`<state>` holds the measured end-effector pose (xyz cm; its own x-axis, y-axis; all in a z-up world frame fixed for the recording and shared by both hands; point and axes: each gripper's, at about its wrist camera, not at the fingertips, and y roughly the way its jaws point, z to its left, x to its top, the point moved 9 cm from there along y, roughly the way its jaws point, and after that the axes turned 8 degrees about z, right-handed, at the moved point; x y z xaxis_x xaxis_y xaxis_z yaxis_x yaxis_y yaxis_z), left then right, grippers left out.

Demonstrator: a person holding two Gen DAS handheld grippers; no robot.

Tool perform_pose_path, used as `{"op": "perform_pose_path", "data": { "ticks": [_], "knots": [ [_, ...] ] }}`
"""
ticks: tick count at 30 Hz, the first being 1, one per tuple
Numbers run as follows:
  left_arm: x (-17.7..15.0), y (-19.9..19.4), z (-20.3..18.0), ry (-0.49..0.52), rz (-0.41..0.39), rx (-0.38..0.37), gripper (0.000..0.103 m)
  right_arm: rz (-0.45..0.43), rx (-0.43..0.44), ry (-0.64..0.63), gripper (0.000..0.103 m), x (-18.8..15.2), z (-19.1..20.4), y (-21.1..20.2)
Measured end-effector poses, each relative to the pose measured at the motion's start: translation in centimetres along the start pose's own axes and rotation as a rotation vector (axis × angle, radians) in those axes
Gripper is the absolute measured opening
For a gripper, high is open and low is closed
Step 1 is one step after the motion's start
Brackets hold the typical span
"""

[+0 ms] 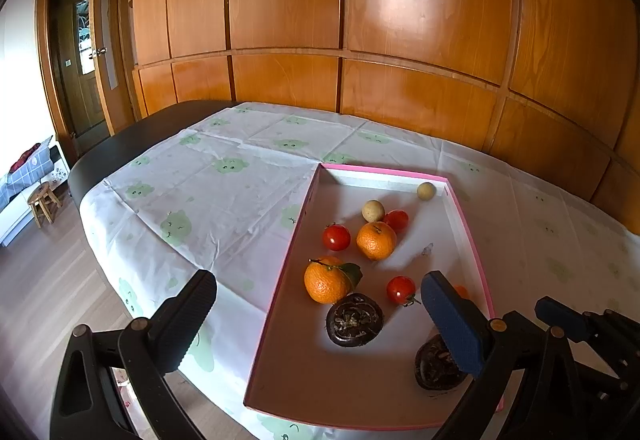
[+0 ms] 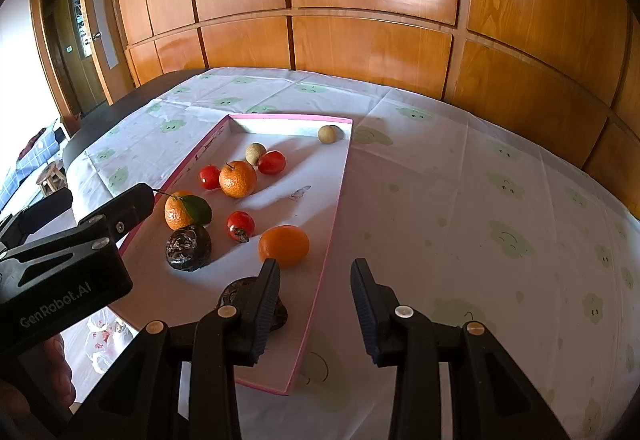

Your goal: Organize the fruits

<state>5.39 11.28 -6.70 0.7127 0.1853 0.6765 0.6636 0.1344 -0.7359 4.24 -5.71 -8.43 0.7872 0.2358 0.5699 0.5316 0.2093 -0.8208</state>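
Your jaws hold nothing: the left gripper (image 1: 316, 304) stands spread wide over the near left part of the pink-rimmed tray (image 2: 332, 200), and the right gripper (image 2: 314, 280) is parted too, its fingers straddling the tray's near right rim with only air between them.

All the fruit lies loose in the tray, which sits on the printed tablecloth (image 2: 460, 200). A smooth orange (image 2: 284, 245) rests against the right rim, just beyond your right fingertips. Two dark wrinkled fruits (image 1: 354, 320) lie toward the near edge, one partly hidden behind a finger in each view. A leafy mandarin (image 1: 326, 284) sits by the left rim, with a cherry tomato (image 1: 401, 289) beside the dark fruit. Mid-tray, a second mandarin (image 1: 376, 240) touches another tomato (image 1: 396, 220) and a pale round fruit (image 1: 373, 211); a third tomato (image 1: 336, 237) lies just beside them. One more pale fruit (image 1: 426, 191) sits in the far right corner.

These look light and will likely roll. Take each across its widest part, pads level on opposite sides. The tomatoes seem thin-skinned and slick, so close gently. The mandarins should give a little; keep clear of the leaf and stem. The dark ones look brittle-shelled.
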Motion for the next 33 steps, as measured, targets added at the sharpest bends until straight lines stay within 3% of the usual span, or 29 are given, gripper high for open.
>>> {"op": "perform_pose_path", "data": {
  "ticks": [33],
  "knots": [
    [0.03,-0.32,0.13,0.002,-0.002,0.009,0.103,0.001,0.001,-0.024,0.037,-0.09,0.3,-0.26]
  ]
}}
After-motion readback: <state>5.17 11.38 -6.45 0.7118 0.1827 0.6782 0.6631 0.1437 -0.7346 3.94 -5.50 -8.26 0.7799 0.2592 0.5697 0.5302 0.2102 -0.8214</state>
